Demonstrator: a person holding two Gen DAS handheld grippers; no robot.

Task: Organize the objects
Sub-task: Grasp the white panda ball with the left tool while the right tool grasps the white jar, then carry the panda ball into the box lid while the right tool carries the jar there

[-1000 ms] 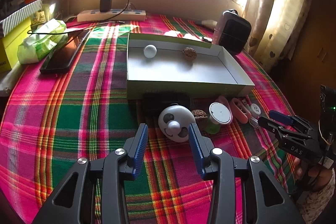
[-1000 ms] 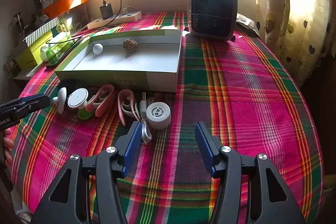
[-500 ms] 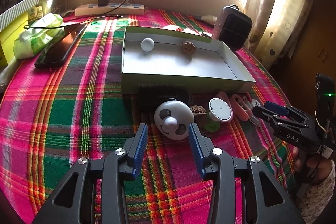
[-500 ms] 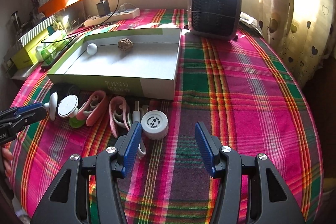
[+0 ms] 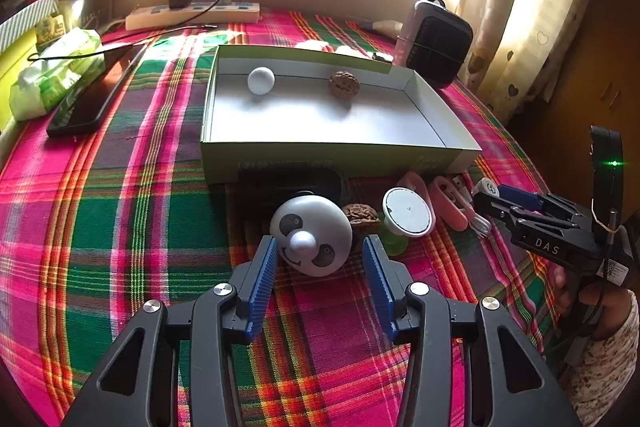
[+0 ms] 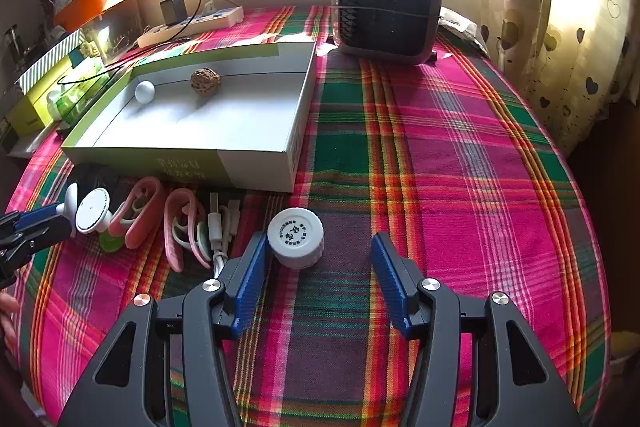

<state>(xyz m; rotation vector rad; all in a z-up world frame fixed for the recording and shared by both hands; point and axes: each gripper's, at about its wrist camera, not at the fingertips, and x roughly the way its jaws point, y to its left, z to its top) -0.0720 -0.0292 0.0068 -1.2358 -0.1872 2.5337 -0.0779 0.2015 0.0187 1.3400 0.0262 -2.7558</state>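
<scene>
A white panda-faced round toy (image 5: 312,235) lies on the plaid cloth just past my left gripper (image 5: 320,247). Its jaws are opening, with the toy between the tips and no pad pressing on it. My right gripper (image 6: 320,247) is open around a white ribbed cap (image 6: 296,243), which sits close to its left finger. A shallow green-and-white box (image 5: 320,155) holds a white ball (image 5: 261,80) and a walnut (image 5: 344,85). In front of the box lie a second walnut (image 5: 362,217), a white disc on a green base (image 5: 408,217), pink clips (image 6: 140,215) and a white cable (image 6: 220,231).
A dark heater (image 6: 386,11) stands at the back right beside the box. A power strip (image 5: 192,15), a black phone (image 5: 92,99) and a tissue pack (image 5: 52,75) lie at the left. A black object (image 5: 292,183) sits behind the toy. Curtains hang at the right.
My left gripper has closed in on the panda toy and its jaws have widened. My right gripper has moved forward, so the white cap now sits between its fingers.
</scene>
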